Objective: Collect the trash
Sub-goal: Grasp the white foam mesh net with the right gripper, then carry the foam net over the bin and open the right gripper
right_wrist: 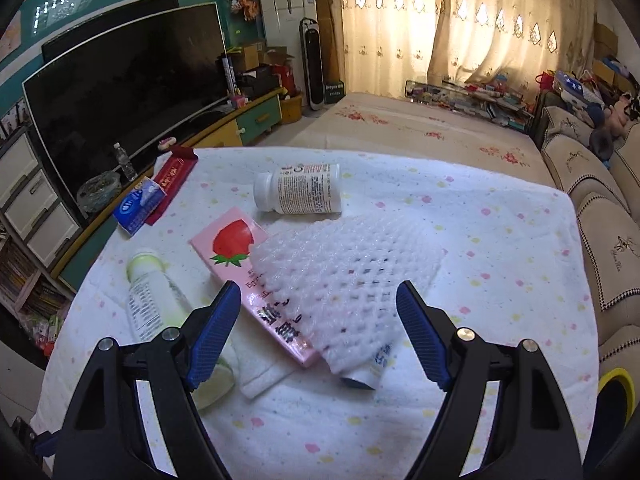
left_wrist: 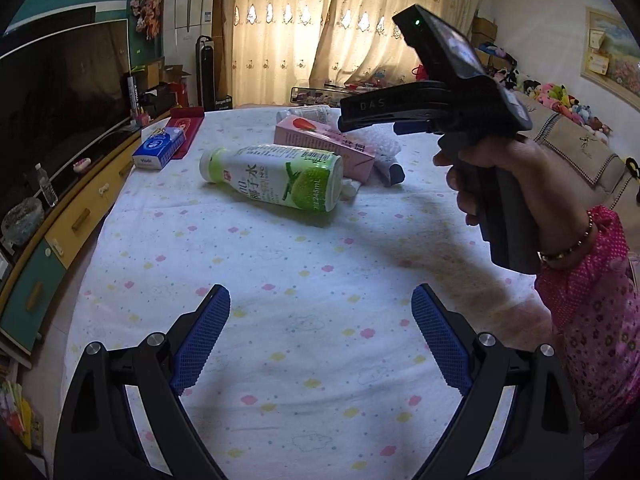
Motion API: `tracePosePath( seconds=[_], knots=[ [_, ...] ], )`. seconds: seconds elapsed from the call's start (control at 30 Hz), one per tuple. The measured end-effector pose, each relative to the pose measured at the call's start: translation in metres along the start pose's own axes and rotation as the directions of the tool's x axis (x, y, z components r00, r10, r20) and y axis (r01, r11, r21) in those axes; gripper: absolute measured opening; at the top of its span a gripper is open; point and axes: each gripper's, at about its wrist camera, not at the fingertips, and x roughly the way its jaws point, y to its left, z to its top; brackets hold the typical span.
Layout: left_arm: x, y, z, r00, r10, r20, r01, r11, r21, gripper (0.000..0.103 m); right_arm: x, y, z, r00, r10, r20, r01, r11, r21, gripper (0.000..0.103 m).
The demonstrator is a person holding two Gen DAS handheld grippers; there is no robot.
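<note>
A green and white drink bottle (left_wrist: 276, 178) lies on its side on the flowered tablecloth (left_wrist: 300, 320); it also shows in the right wrist view (right_wrist: 154, 300). Behind it lie a pink strawberry carton (left_wrist: 324, 144) (right_wrist: 236, 256), a white foam net sleeve (right_wrist: 348, 276) and a white pill bottle (right_wrist: 300, 194). A small tube (right_wrist: 370, 372) sticks out from under the sleeve. My left gripper (left_wrist: 320, 300) is open and empty, well short of the drink bottle. My right gripper (right_wrist: 318, 300) is open and empty, hovering above the carton and the foam sleeve; its body shows in the left wrist view (left_wrist: 432, 108).
A blue tissue pack (left_wrist: 158, 148) and a red box (left_wrist: 188, 128) lie at the table's far left corner. A TV (right_wrist: 120, 88) on a low cabinet (left_wrist: 72, 220) runs along the left. A sofa (right_wrist: 600, 220) stands on the right. A yellow rim (right_wrist: 616, 384) shows beside the table.
</note>
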Motion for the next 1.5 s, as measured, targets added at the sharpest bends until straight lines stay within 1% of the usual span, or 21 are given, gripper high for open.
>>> tracePosePath(
  seconds=[0.07, 0.1, 0.17, 0.23, 0.27, 0.33, 0.43, 0.67, 0.87, 1.0, 1.23, 1.5],
  knots=[
    [0.001, 0.002, -0.001, 1.000, -0.001, -0.002, 0.001, 1.000, -0.009, 0.091, 0.009, -0.001, -0.001, 1.000, 0.001, -0.025, -0.001, 1.000, 0.005, 0.069],
    [0.001, 0.003, -0.001, 1.000, -0.002, -0.003, 0.002, 1.000, -0.012, 0.091, 0.012, -0.001, -0.002, 0.999, 0.003, -0.036, -0.002, 1.000, 0.010, 0.063],
    [0.002, 0.004, -0.002, 1.000, -0.006, -0.006, 0.006, 1.000, -0.014, 0.091, 0.012, -0.004, -0.002, 0.999, 0.003, -0.033, -0.002, 1.000, 0.022, 0.056],
    [0.003, 0.003, -0.002, 1.000, -0.009, -0.010, 0.009, 1.000, -0.012, 0.091, 0.010, -0.005, -0.003, 0.999, 0.002, -0.033, -0.001, 1.000, 0.028, 0.043],
    [0.004, 0.002, -0.003, 1.000, -0.010, -0.012, 0.010, 1.000, -0.011, 0.091, 0.009, -0.006, -0.004, 0.999, 0.003, -0.033, -0.002, 0.999, 0.032, 0.039],
    [0.003, 0.001, -0.003, 1.000, -0.013, -0.013, 0.013, 1.000, -0.008, 0.091, 0.005, -0.008, -0.003, 1.000, -0.006, -0.024, 0.007, 0.999, 0.038, 0.020],
    [0.004, 0.001, -0.002, 1.000, -0.012, -0.012, 0.012, 1.000, -0.007, 0.091, -0.005, -0.012, -0.002, 1.000, -0.009, 0.002, 0.008, 0.999, 0.051, 0.013],
    [0.005, 0.000, -0.002, 1.000, -0.012, -0.017, 0.011, 1.000, -0.008, 0.091, -0.040, -0.026, -0.004, 0.998, 0.002, 0.067, -0.008, 0.997, 0.079, 0.012],
    [0.004, -0.007, -0.001, 1.000, -0.020, -0.016, 0.020, 1.000, 0.007, 0.091, -0.075, -0.039, -0.018, 0.995, -0.003, 0.104, -0.005, 0.997, 0.081, 0.012],
    [0.003, -0.013, 0.001, 1.000, -0.022, -0.017, 0.022, 1.000, 0.019, 0.091, -0.101, -0.053, -0.035, 0.991, -0.033, 0.127, 0.022, 0.996, 0.092, 0.012],
    [0.005, -0.028, 0.005, 0.999, -0.038, -0.021, 0.038, 0.998, 0.042, 0.091, -0.137, -0.093, -0.065, 0.985, -0.084, 0.153, 0.059, 0.985, 0.160, 0.012],
    [0.010, -0.055, 0.009, 0.997, -0.074, -0.035, 0.077, 0.995, 0.070, 0.091, -0.165, -0.148, -0.099, 0.972, -0.179, 0.153, 0.136, 0.957, 0.256, 0.012]
  ],
)
